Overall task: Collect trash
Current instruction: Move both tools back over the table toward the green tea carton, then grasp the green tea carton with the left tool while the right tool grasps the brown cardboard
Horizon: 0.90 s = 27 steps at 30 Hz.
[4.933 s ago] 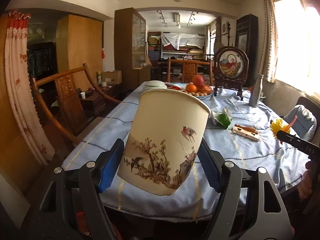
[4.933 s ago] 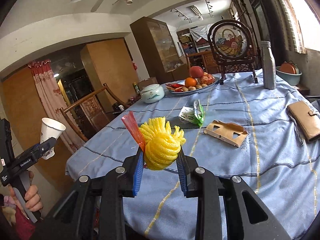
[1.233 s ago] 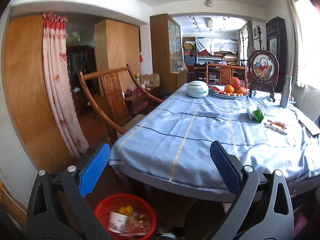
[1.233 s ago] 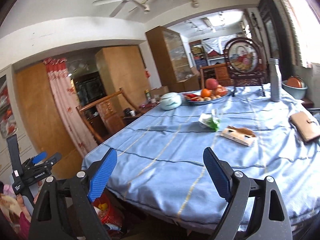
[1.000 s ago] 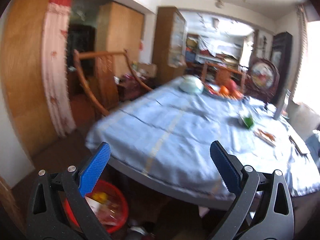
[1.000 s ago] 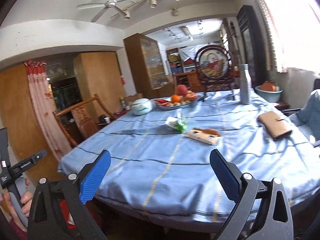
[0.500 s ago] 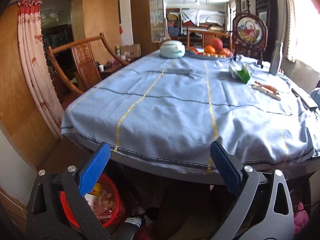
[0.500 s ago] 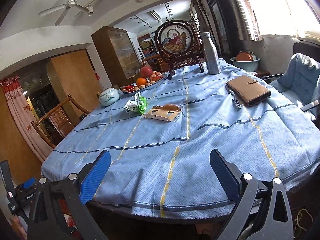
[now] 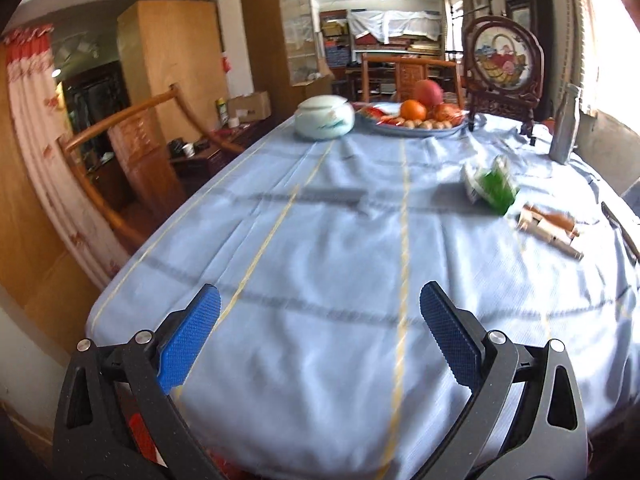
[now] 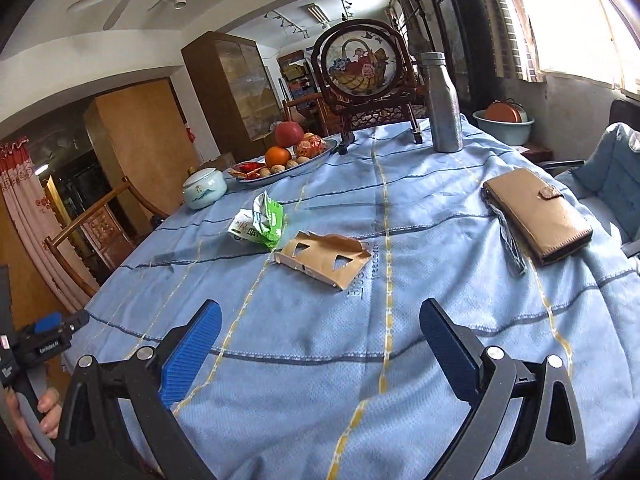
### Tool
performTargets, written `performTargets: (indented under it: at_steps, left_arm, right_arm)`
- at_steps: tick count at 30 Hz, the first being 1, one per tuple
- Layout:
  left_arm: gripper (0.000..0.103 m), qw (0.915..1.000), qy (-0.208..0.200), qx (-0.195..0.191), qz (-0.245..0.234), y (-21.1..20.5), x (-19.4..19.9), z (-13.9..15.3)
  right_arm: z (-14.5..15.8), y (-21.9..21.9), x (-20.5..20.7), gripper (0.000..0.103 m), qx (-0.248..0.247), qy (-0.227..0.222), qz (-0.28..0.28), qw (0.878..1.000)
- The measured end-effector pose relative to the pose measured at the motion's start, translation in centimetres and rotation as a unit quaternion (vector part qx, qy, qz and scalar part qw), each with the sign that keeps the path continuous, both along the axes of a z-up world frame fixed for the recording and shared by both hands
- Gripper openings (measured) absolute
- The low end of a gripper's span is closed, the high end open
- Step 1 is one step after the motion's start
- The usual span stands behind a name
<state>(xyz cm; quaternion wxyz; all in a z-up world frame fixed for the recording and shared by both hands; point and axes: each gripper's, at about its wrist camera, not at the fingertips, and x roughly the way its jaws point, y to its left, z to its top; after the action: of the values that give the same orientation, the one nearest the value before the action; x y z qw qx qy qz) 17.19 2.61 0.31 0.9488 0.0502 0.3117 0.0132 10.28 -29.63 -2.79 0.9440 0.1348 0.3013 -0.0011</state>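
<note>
Fingers of right gripper point(image 10: 316, 344) and left gripper point(image 9: 320, 340) spread wide, empty. Torn brown cardboard piece point(image 10: 323, 258) on blue-clothed surface point(image 10: 400, 320), ahead of right fingers, slightly left; long axis crosswise. Crumpled green-white wrapper point(image 10: 259, 222) just beyond. Right nearer.

- Left wrist camera sits low at the near edge of the table point(image 9: 320, 264), looking forward between its own spread blue pads point(image 9: 188, 340), straight down the blue cloth toward the fruit plate point(image 9: 416, 126) at the far end.
- Right wrist camera rides a bit higher and further right, angled down over the cloth, close on the torn cardboard point(image 10: 324, 258) and green wrapper point(image 10: 262, 220).
- Both views share the cardboard point(image 9: 550, 230), wrapper point(image 9: 490, 186), white jar point(image 9: 325, 121), steel bottle point(image 9: 565, 130) and round screen point(image 9: 502, 58).
- Far left in the right view, the left gripper point(image 10: 44, 338) shows, held in a hand point(image 10: 40, 408).
</note>
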Motion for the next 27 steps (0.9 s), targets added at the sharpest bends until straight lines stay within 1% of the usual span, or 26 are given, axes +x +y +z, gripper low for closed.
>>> performTargets:
  at_steps: [4,5,8,10,14,16,19,22,24,26,27]
  left_arm:
    - [0.096,0.9984,-0.001,-0.006,-0.056,-4.5,4.8,1.8]
    - [0.096,0.9972,-0.002,-0.003,-0.074,-6.1,6.3,2.3]
    - [0.096,0.9941,0.004,0.004,-0.108,-10.2,10.2,3.2]
    - [0.096,0.9913,0.014,-0.005,-0.131,-12.7,12.9,3.1]
    - [0.096,0.9874,0.049,-0.015,-0.150,-16.8,17.8,1.8]
    - [0.096,0.9872,0.060,-0.015,-0.147,-17.8,19.4,0.9]
    - [0.096,0.9869,0.077,-0.022,-0.140,-18.3,20.9,-1.1]
    - [0.096,0.9859,0.084,-0.017,-0.144,-18.0,21.3,-2.8]
    - [0.096,0.9858,0.092,-0.004,-0.140,-18.0,21.7,-3.7]
    - [0.097,0.9831,0.117,-0.012,-0.140,-17.8,22.4,-4.6]
    - [0.097,0.9797,0.140,-0.020,-0.142,-17.6,22.8,-5.2]
  right_arm:
    - [-0.1,-0.8,2.2,0.098,-0.006,-0.004,-0.009,1.000]
    - [-0.1,-1.0,2.7,0.098,-0.009,-0.004,-0.012,1.000]
    - [-0.6,-1.6,4.0,0.098,-0.011,0.000,-0.023,1.000]
    - [-0.9,-2.1,4.8,0.098,0.007,0.008,-0.022,1.000]
    - [-1.7,-2.9,5.5,0.098,0.040,0.023,-0.023,0.999]
    - [-1.9,-3.3,5.5,0.098,0.051,0.026,-0.029,0.998]
    - [-2.2,-3.8,5.3,0.098,0.066,0.025,-0.034,0.997]
    - [-2.5,-4.1,5.4,0.098,0.083,0.028,-0.031,0.996]
    - [-2.6,-4.2,5.6,0.098,0.087,0.031,-0.031,0.995]
    - [-2.7,-4.2,5.7,0.098,0.087,0.034,-0.029,0.995]
    - [-2.7,-4.2,5.8,0.098,0.087,0.036,-0.030,0.995]
